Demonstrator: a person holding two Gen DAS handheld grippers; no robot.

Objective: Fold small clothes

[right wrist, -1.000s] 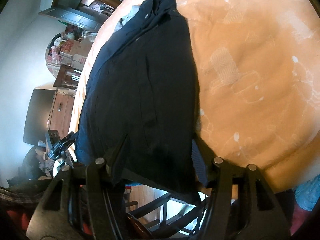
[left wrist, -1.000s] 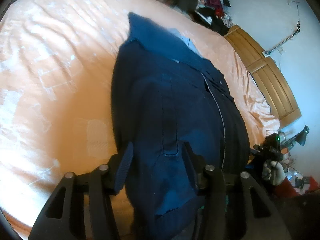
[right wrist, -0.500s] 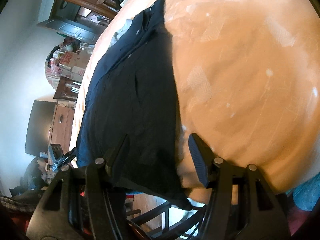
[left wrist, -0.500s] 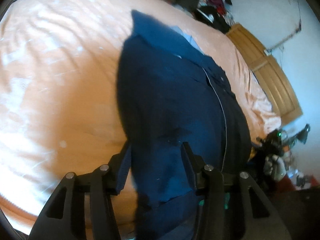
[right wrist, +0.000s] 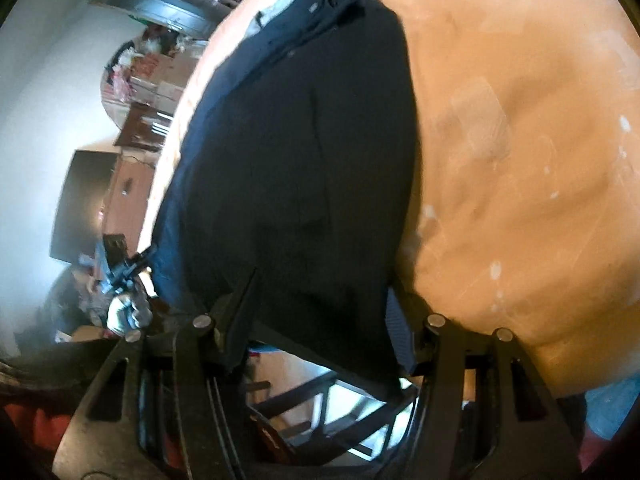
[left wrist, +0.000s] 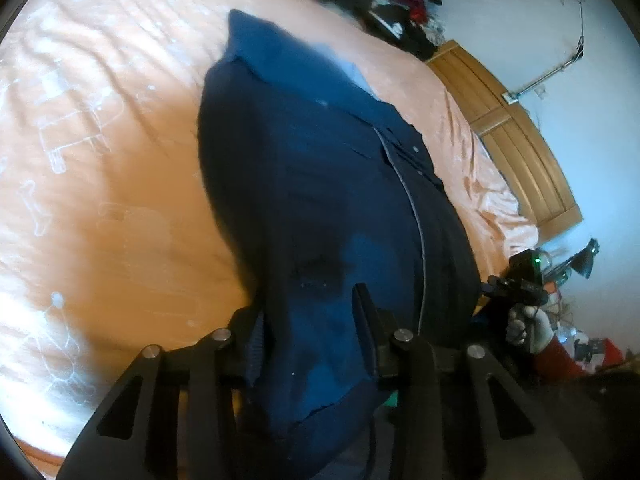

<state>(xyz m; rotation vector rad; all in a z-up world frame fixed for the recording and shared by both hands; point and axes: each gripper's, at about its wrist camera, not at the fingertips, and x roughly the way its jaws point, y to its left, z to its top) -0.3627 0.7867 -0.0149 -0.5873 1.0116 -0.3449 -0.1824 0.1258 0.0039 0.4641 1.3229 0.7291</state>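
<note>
Two hand-held grippers, left (left wrist: 310, 330) & right (right wrist: 320, 312), each w/ jaws spread astride the navy jacket's (left wrist: 320, 184) hem; jacket lies on bed (left wrist: 100, 200), long axis toward 12 o'clock.

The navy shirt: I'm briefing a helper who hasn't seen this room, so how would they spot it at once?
Start at the bed covered by the orange sheet with faint white drawings. The dark navy button-front collared shirt lies lengthwise near the sheet's edge, its hem hanging off between the fingers of the left hand-held gripper. It is the only garment spread on the sheet; other clothes are heaped beyond the bed.
</note>
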